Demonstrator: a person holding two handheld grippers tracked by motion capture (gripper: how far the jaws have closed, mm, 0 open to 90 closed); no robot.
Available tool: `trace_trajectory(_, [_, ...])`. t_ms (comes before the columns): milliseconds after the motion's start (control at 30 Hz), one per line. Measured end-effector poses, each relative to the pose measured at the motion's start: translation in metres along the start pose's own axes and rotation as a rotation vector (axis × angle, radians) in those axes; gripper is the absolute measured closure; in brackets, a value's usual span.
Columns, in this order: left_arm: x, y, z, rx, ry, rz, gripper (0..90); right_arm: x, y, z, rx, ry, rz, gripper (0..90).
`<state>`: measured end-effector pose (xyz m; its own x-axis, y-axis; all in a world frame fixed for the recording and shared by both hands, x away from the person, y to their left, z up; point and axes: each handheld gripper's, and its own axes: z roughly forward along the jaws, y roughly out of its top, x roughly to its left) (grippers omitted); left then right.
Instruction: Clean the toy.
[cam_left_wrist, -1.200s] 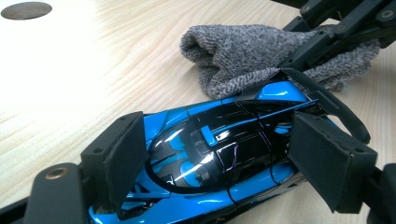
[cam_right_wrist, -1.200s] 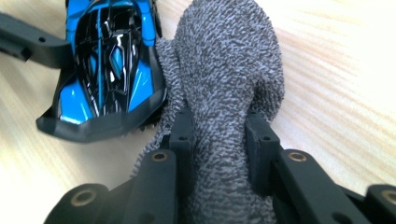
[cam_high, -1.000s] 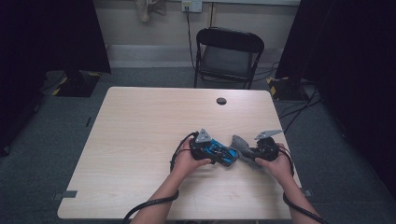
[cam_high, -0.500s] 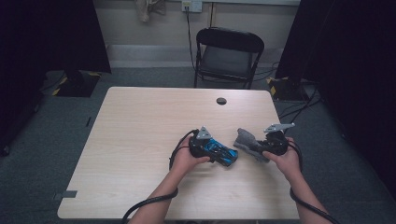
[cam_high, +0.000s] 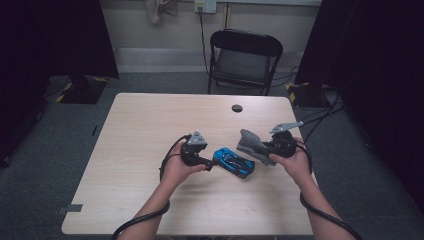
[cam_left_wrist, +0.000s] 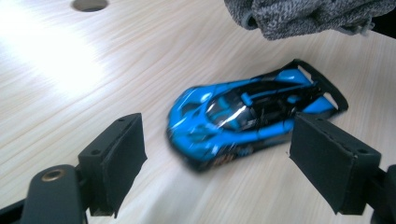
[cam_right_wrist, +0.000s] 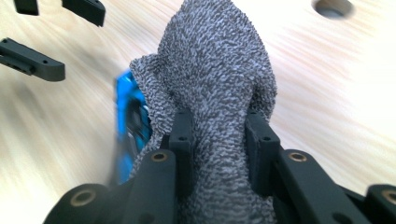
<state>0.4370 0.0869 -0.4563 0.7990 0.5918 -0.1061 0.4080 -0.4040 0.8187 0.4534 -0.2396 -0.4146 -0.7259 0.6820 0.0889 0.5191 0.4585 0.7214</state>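
Pale wooden worktop (cam_high: 140, 130) bearing a blue toy car (cam_high: 233, 162) between the released left tongs (cam_high: 210, 164), while the right tongs (cam_high: 264, 148), clenched on a grey cloth (cam_high: 251, 144), hover beside it, wiping seemingly unfinished.

Blue toy car (cam_high: 233, 162) with black roof and rear wing, upright on its wheels on the tabletop (cam_high: 150, 125), lying at an angle near the front-right area. Grey knitted cloth (cam_high: 252, 145) bunched up, lifted off the tabletop, pinched at one end, just beside and above the car's rear.
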Motion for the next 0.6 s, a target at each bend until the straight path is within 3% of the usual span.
trace_trajectory(200, [0.010, -0.016, -0.035, -0.012, 0.036, -0.024, 17.7, 0.029, 0.027, 0.025, -0.005, 0.066, -0.076, 69.2])
trace_trajectory(367, [0.020, -0.035, -0.064, -0.021, 0.067, -0.062, 17.7, 0.062, 0.050, 0.051, 0.001, 0.132, -0.160, 69.1])
trace_trajectory(600, [0.029, -0.059, -0.107, -0.029, 0.124, -0.089, 16.4, 0.102, 0.068, 0.090, 0.027, 0.221, -0.241, 68.6])
